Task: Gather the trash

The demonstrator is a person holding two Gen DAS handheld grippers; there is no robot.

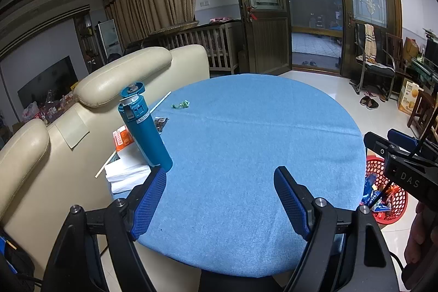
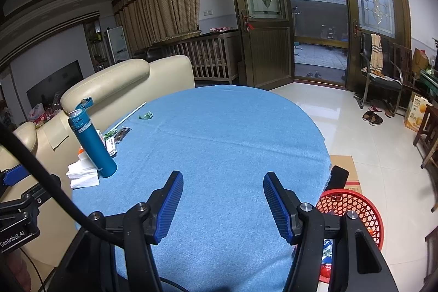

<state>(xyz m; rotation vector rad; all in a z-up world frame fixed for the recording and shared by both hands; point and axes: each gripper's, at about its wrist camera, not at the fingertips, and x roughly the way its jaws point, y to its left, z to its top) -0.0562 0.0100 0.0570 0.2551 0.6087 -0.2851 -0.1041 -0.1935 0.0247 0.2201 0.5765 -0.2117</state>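
Round table (image 1: 246, 155) covered in blue cloth, seen from its near edge. The left gripper (image 1: 220, 199) hovers over the near part of the cloth with its blue-padded fingers (image 1: 149, 201) spread wide and nothing between them; the right gripper (image 2: 223, 205) is likewise wide open and empty. Trash remaining: a crumpled green wrapper (image 1: 181, 104) on the far left of the cloth, apart from both grippers, and a dark wrapper (image 2: 121, 133) nearer the left edge. A teal bottle (image 1: 145, 127), lid flipped open, stands upright at the left edge beside a stack of white tissues (image 1: 127, 173). A red mesh basket (image 2: 351, 210) holding wrappers sits on the floor at the near right of the table.
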